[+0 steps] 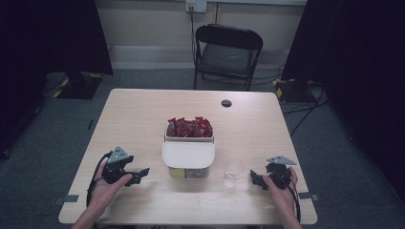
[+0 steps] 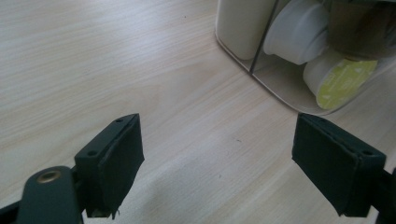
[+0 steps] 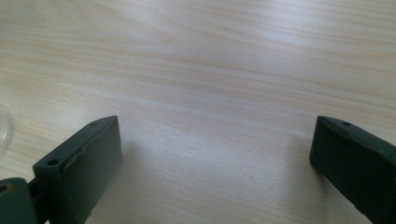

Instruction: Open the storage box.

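A white compartment box (image 1: 188, 155) stands at the table's middle. Its far section holds several red packets (image 1: 189, 128); its near end holds small pods. In the left gripper view the box (image 2: 243, 28) sits at the upper right, with a white pod (image 2: 299, 32) and a yellow-lidded pod (image 2: 343, 81) inside. A clear plastic cup (image 1: 233, 171) stands just right of the box. My left gripper (image 1: 142, 174) (image 2: 217, 140) rests open on the table left of the box, pointing toward it. My right gripper (image 1: 254, 179) (image 3: 215, 135) is open over bare wood, right of the cup.
The light wooden table (image 1: 143, 114) has a dark cable hole (image 1: 226, 103) near its far edge. A black folding chair (image 1: 228, 55) stands behind the table. The cup's rim (image 3: 3, 126) just shows at the left edge of the right gripper view.
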Motion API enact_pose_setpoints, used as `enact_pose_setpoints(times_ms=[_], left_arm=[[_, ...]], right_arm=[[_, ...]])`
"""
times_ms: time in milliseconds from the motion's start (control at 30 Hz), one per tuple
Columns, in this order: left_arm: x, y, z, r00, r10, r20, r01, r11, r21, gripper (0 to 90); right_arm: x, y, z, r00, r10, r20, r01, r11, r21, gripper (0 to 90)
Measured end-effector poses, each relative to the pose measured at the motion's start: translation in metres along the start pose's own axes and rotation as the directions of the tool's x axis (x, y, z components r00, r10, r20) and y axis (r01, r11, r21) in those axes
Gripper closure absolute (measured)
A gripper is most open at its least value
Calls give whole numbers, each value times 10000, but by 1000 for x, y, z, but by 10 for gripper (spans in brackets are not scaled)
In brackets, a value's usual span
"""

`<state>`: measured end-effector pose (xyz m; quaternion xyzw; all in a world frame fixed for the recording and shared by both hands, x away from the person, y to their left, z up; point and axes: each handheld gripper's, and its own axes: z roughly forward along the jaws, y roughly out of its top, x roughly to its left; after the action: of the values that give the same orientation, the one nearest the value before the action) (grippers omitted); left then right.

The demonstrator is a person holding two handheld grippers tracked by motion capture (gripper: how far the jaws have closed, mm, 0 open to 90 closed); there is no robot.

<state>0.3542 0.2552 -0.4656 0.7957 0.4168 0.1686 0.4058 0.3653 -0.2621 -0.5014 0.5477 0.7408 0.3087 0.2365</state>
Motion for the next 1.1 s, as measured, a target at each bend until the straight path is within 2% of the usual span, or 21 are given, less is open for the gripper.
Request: enact_pose_setpoints(times_ms=[267,367,533,600,800,900,1033,1100], left_arm=[[-14,10,5,9987,321,397,-320,9995,-49,165],[-22,14,8,9964,494,690,-493,9988,-29,165],[-26,16,12,9950,413,909,-422,9991,78,168],[-28,18,13,9943,499,940,-512,9986,114,169],[-33,27,13,9920,621,1096,-620,9981,-45,169],[-39,32,13,9899,778,1183,-748,9967,-301,174],[-40,34,14,9905,677,1197,-643,9974,-325,174],[-41,35,15,9890,625,1339,-576,9975,-401,174]], right_arm=[[-1,0,0,9999,-122,-110,122,9999,-8,20],[-1,0,0,9999,-117,-120,117,9999,-5,20],[-2,0,0,9998,-130,-131,130,9999,-4,20],[-2,0,0,9998,-140,-135,140,9999,-6,20],[-2,0,0,9997,-164,-154,164,9999,-8,20],[-2,0,0,9997,-168,-162,168,9999,-8,20],[-2,0,0,9997,-194,-175,194,9998,-12,20],[-2,0,0,9996,-228,-177,228,9997,-34,21]])
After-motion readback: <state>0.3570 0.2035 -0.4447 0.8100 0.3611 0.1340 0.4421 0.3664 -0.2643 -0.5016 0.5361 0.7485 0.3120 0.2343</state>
